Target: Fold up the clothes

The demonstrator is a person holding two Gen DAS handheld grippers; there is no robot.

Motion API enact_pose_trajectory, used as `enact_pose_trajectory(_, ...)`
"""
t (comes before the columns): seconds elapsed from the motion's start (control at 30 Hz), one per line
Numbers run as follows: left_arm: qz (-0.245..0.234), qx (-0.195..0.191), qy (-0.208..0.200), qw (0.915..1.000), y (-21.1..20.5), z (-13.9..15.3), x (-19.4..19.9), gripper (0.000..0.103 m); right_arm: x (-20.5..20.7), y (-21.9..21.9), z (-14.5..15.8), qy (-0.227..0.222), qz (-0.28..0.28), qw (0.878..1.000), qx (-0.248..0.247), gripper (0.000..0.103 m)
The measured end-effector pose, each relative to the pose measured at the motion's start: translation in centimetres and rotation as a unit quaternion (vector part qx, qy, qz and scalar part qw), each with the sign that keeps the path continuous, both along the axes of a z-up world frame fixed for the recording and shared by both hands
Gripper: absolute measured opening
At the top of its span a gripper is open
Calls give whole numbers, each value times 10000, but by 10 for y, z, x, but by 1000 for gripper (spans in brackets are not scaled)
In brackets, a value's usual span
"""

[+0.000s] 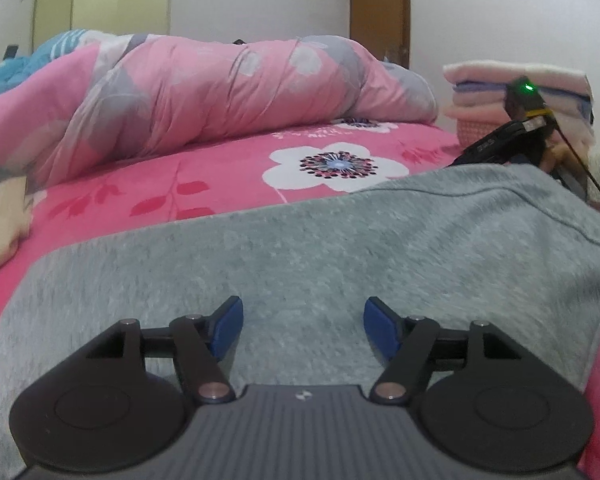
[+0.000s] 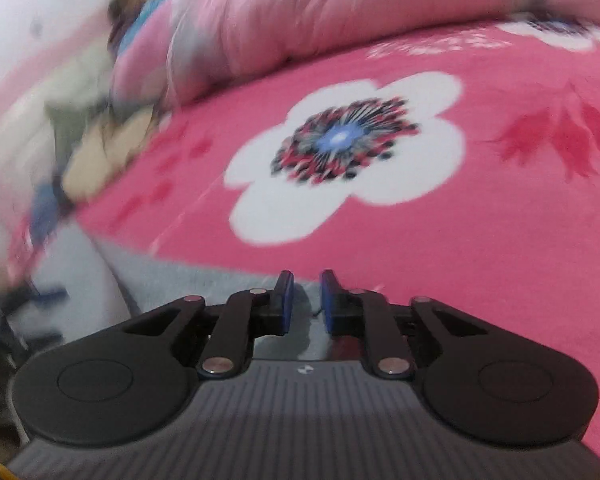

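item: grey garment (image 1: 300, 248), spread flat on pink bedsheet (image 1: 220, 184). left gripper (image 1: 303, 330) spread apart above it, empty. right gripper (image 2: 303, 300) nearly together at garment edge; hold unclear. step: starting a fold. next: secure edge, lift across.

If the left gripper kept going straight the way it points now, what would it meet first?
Most likely the grey garment spread on the bed: the left gripper, jaws open, is angled down over it. The pink quilt lies well beyond.
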State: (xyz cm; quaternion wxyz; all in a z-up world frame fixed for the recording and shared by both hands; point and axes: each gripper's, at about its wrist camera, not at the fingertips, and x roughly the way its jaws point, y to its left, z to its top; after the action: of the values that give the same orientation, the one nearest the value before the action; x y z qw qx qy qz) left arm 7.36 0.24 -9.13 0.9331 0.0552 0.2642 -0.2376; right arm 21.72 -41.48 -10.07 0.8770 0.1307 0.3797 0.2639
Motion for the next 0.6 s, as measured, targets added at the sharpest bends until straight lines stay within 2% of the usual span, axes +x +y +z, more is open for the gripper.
enact_pose_trajectory(0.03, 23, -53, 11, 10000, 2, 0, 0, 69, -5, -2, 6, -142, 90, 9998, 121, 15)
enact_pose_trajectory(0.13, 83, -170, 13, 9998, 6, 1, 1, 68, -12, 8, 29, -516, 967, 9933, 376, 17)
enact_pose_trajectory(0.17, 85, -190, 12, 9998, 7, 1, 1, 68, -9, 16, 34, -500, 1297, 9898, 314, 17)
enact_pose_trajectory(0.23, 87, -218, 14, 9997, 8, 1, 2, 68, 1, 37, 38, -469, 1728, 9838, -80, 17)
enact_pose_trajectory(0.33, 73, -252, -1, 9997, 9, 0, 1, 68, 16, 63, 40, -333, 2301, 9717, -422, 19)
enact_pose_trajectory(0.4, 57, -301, 0, 9995, 11, 0, 1, 68, 20, 76, 42, -223, 2687, 9603, -716, 28)
enact_pose_trajectory(0.47, 55, -365, 6, 9993, 13, -1, 2, 68, 24, 90, 40, -17, 2965, 9492, -1058, 32)
enact_pose_trajectory(0.6, 82, -487, 15, 9988, 16, -2, 2, 68, 26, 115, 39, 237, 3430, 9261, -1556, 32)
